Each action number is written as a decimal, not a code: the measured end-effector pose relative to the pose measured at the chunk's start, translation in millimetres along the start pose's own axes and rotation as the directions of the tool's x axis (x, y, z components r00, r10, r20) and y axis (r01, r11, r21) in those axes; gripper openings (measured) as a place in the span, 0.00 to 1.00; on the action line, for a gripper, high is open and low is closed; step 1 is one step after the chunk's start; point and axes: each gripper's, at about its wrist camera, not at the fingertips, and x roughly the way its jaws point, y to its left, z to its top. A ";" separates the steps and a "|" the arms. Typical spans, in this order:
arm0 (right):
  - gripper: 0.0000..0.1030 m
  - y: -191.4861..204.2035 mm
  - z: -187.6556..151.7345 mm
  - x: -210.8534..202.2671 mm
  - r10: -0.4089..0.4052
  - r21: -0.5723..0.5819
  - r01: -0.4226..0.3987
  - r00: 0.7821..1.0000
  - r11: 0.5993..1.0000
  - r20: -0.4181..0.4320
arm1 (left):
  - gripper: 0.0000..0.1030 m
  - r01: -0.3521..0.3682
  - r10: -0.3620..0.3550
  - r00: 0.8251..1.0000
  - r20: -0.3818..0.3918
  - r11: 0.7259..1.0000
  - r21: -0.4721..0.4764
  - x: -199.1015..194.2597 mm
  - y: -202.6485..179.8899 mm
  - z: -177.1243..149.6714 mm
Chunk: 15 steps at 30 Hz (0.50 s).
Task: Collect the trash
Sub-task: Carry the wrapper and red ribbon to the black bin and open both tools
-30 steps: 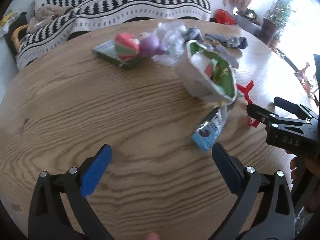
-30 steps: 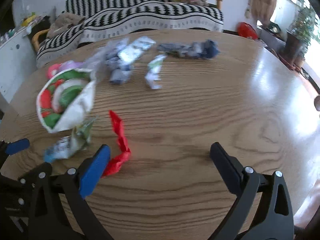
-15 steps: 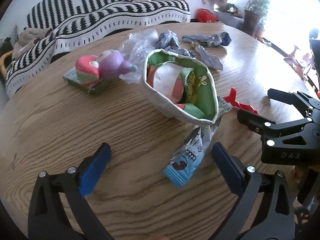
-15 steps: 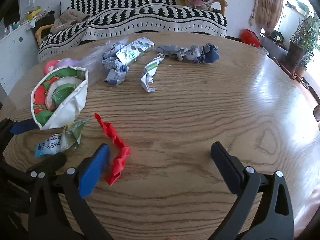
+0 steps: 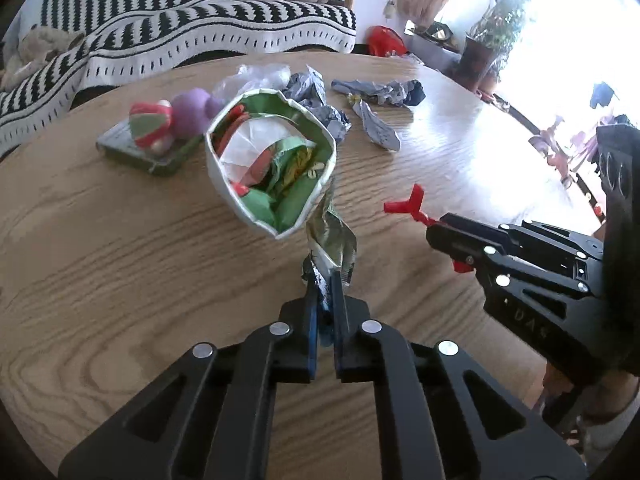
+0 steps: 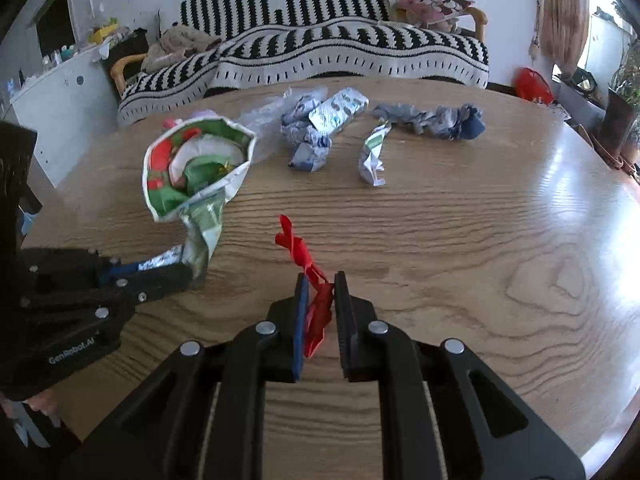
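Surface was a round wooden table (image 6: pixel 460 240) with strong grain, glare on its right side from a bright window. Behind it stood a sofa under a black-and-white striped throw (image 6: pixel 340 56); potted plants (image 5: pixel 486 40) at the window side, a white cabinet (image 6: pixel 60 108) at the left of the right wrist view. Left gripper (image 5: pixel 325 280) was clamped on a crumpled foil wrapper with a blue end (image 5: pixel 330 240), which trailed up toward an open green-lined snack bag (image 5: pixel 272 160) stuffed with other wrappers. Right gripper (image 6: pixel 321 280) was pinched on a twisted red wrapper (image 6: pixel 304 256), whose free end stuck out forward past the fingertips over the table. Loose trash lay farther back: a clear plastic bag (image 6: pixel 276 108), crumpled blue-white wrappers (image 6: pixel 316 132), a small white-green wrapper (image 6: pixel 372 156), a long grey-blue twisted piece (image 6: pixel 436 120). A toy of pink and purple balls (image 5: pixel 172 120) sat on a dark green flat box (image 5: pixel 144 152), left of the bag. The two grippers were close beside each other, both tilted downward.
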 end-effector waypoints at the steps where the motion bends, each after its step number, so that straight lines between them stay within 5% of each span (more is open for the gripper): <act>1: 0.13 -1.4 0.7 -2.3 0.005 0.012 -0.006 1.000 1.000 0.003 | 0.05 -0.002 0.002 1.000 0.003 1.000 0.003 -2.2 -0.9 -1.2; 15: 0.13 -1.5 -6.9 -31.0 0.014 0.049 -0.015 1.000 0.999 0.026 | 0.05 -0.024 0.024 0.999 0.028 1.000 0.003 -31.2 -5.2 -5.5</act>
